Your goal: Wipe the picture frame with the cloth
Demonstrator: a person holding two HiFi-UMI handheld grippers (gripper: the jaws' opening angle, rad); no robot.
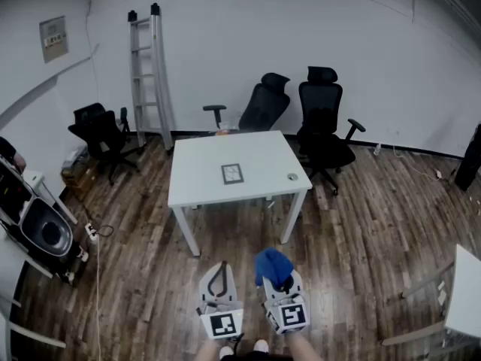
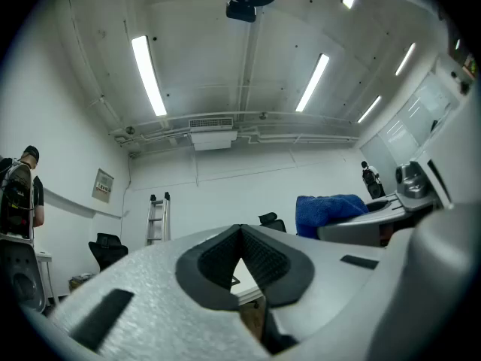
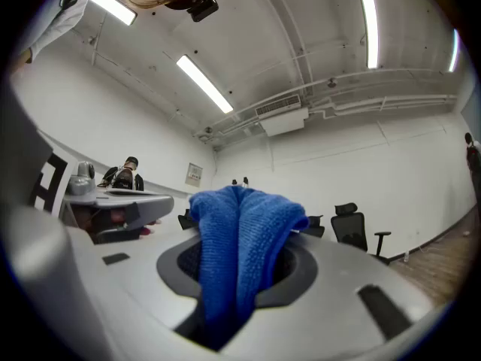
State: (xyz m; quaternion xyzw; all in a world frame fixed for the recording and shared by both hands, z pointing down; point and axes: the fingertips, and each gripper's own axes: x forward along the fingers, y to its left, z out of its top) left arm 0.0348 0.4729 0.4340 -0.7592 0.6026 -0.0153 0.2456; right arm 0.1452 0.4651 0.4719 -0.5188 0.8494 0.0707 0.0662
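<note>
A small picture frame [image 1: 232, 173] lies flat near the middle of a white table [image 1: 195, 186] several steps ahead of me. Both grippers are held low, close to my body and well short of the table. My right gripper [image 1: 275, 278] is shut on a blue cloth [image 1: 272, 265], which bulges out of its jaws [image 3: 242, 239]. My left gripper [image 1: 218, 276] is shut with nothing in it, its tips touching at the top [image 2: 240, 232]. The blue cloth [image 2: 331, 210] also shows at the right of the left gripper view.
A small round object [image 1: 292, 177] sits at the table's right edge. Black office chairs [image 1: 323, 122] stand behind the table and another [image 1: 101, 130] at the left. A ladder [image 1: 149, 74] leans on the back wall. A person [image 2: 19, 194] stands at the far left.
</note>
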